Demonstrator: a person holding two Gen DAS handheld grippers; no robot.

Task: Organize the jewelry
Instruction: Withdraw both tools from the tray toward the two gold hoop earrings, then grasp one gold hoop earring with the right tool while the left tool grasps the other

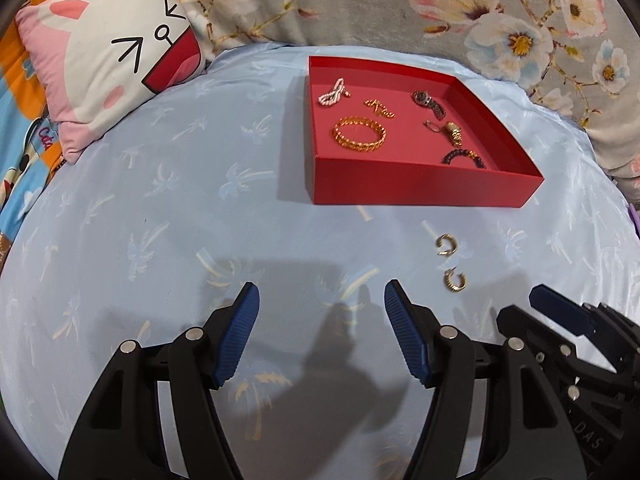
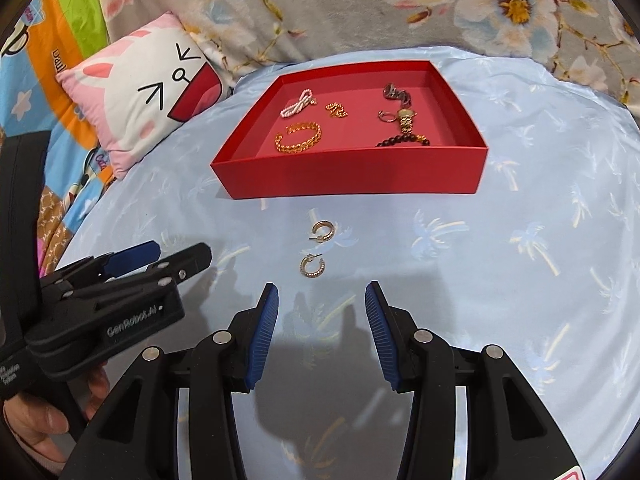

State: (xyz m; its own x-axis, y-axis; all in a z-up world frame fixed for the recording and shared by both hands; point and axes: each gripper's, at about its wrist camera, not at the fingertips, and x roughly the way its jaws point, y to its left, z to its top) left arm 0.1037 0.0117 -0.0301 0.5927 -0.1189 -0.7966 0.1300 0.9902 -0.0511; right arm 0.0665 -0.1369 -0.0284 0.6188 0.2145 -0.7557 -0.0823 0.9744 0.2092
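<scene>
The surface is a bed under a pale blue sheet (image 2: pixel 520 248) printed with palm trees, smooth and brightly lit, with the claws' shadows on it. Nearest, the left claw (image 1: pixel 320 336) hangs above bare sheet, its blue ribbed pads spread with nothing between them. The right claw (image 2: pixel 322 334) is likewise spread, a little narrower, and empty, pointing down at the sheet. In the right wrist view a hand (image 2: pixel 36 420) grips the left claw's handle at the lower left.

Just beyond the right claw's tips lie two gold hoop earrings, the near earring (image 2: pixel 312 267) and the far earring (image 2: pixel 322 232), close together but apart, untouched on the sheet.

Behind them sits a shallow red tray (image 2: pixel 352 180). It holds a gold chain bangle (image 2: pixel 298 142), a white bead piece (image 2: pixel 298 107), a small gold chain (image 2: pixel 337 110), a dark watch (image 2: pixel 396 94), a gold watch (image 2: pixel 406 118), a small ring (image 2: pixel 385 117) and a dark bead bracelet (image 2: pixel 402 141), all spread loosely over its floor.

Farther left rests a pink cat pillow (image 2: pixel 140 108) on a colourful cartoon blanket (image 2: pixel 52 60). A grey flowered quilt (image 2: pixel 400 12) is bunched along the back.
</scene>
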